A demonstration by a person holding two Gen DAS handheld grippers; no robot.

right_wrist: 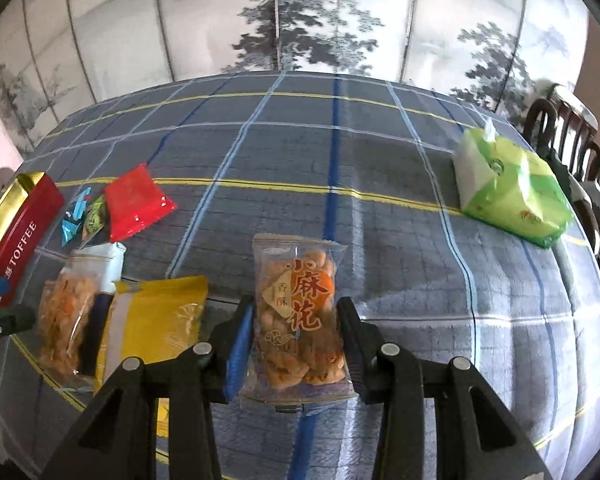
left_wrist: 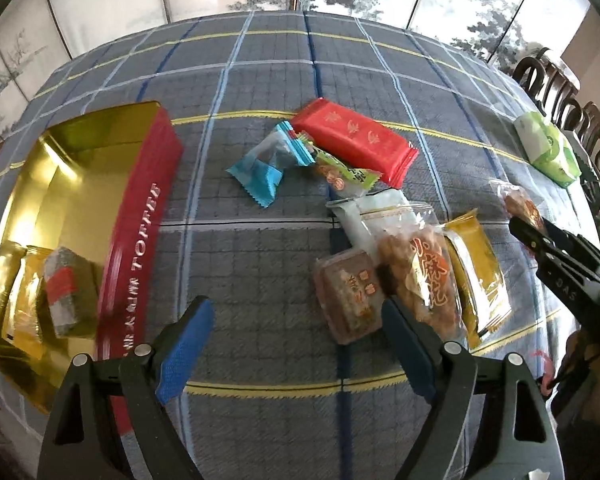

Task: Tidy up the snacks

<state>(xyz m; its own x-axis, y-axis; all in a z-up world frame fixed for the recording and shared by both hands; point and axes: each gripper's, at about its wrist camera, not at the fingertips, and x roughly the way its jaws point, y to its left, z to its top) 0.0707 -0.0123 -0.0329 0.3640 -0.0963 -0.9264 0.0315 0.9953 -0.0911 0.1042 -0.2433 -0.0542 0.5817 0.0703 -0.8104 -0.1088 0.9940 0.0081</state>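
Clamped between the two fingers of the right gripper [right_wrist: 296,340] is a clear packet of fried dough twists [right_wrist: 298,312], printed with large red characters on an orange and cream label; golden-brown pieces show through the film, and its crimped top edge points toward the far side of the checked tablecloth [right_wrist: 380,168]. To its left lie a yellow packet [right_wrist: 160,316], another clear packet of twists [right_wrist: 66,312] and a red wrapper [right_wrist: 134,204]. A green tissue pack [right_wrist: 512,196] sits well apart at the right.

From the left wrist, the left gripper [left_wrist: 298,344] hangs with its blue-padded fingers spread wide, grasping nothing, above the cloth beside a brown square snack [left_wrist: 350,296]. A blue-ended candy [left_wrist: 268,160] and a green-striped packet [left_wrist: 344,168] lie near the red wrapper. The red toffee tin [left_wrist: 140,224], gold inside, stands open at the left with a grey-wrapped snack [left_wrist: 66,292] and gold packets [left_wrist: 24,308] in it.
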